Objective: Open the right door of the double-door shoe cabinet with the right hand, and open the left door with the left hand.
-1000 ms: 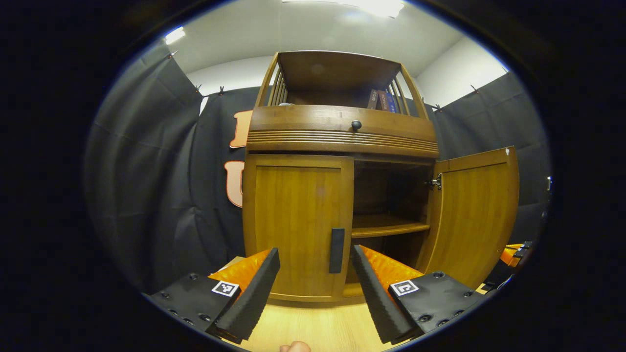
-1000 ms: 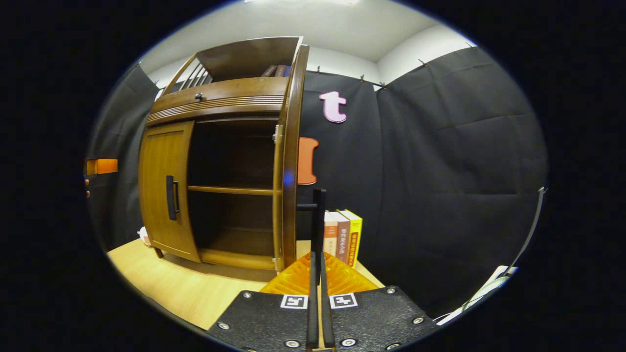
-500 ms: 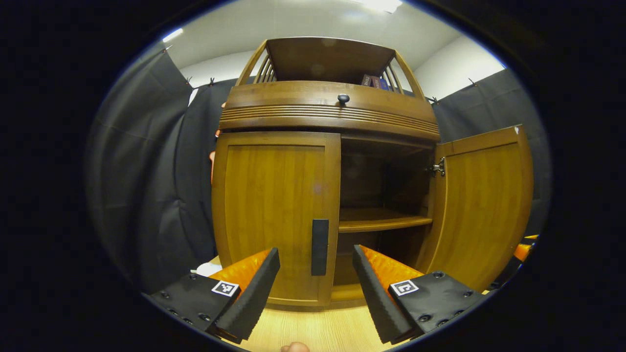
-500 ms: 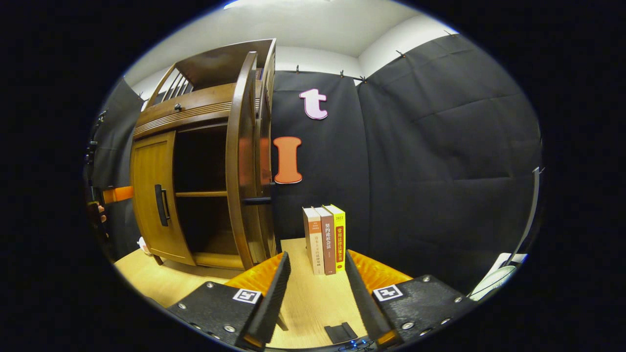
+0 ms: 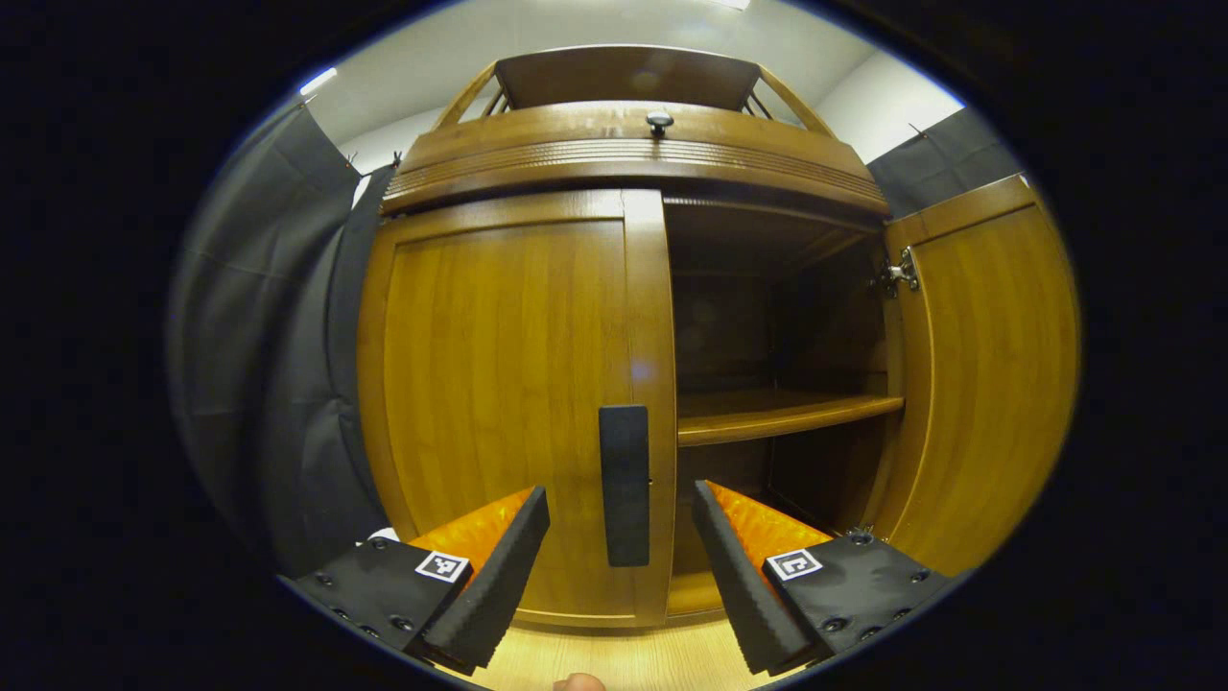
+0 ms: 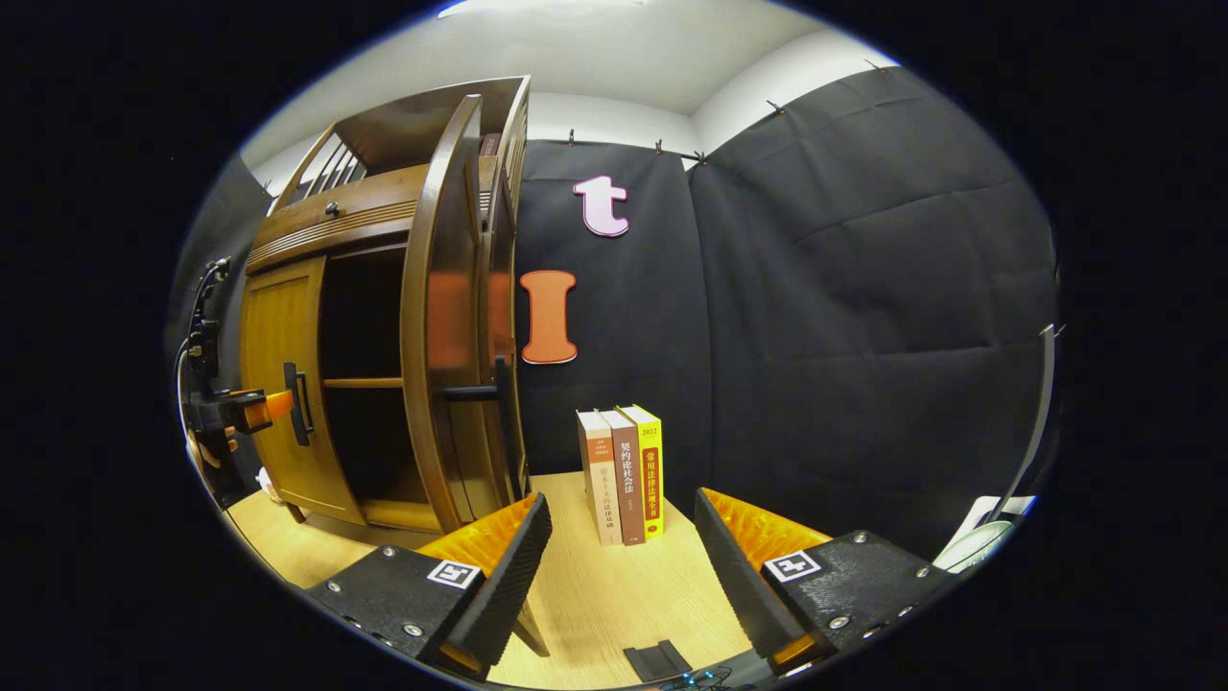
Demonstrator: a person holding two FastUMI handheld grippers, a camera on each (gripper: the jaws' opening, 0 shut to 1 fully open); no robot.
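Observation:
The wooden shoe cabinet [image 5: 633, 154] stands close in the left gripper view. Its left door [image 5: 499, 384] is closed, with a dark vertical handle [image 5: 625, 485] at its inner edge. My left gripper [image 5: 622, 566] is open, its fingers either side of that handle without touching it. The right door [image 5: 988, 374] is swung wide open, showing a shelf [image 5: 777, 415] inside. In the right gripper view the open right door [image 6: 451, 326] is edge-on with its handle [image 6: 480, 392] sticking out. My right gripper [image 6: 622, 576] is open and holds nothing, away from that door. The left gripper [image 6: 245, 411] appears at the left door.
Three upright books [image 6: 622, 475] stand on the light wooden tabletop [image 6: 614, 595] right of the cabinet. A small dark object [image 6: 657, 662] lies near the front edge. A drawer knob [image 5: 659, 121] sits above the doors. Black cloth walls surround the booth.
My right gripper let go of the right door's handle, opened and drew back right; the door swung wider. My left gripper moved in close to the left door's handle.

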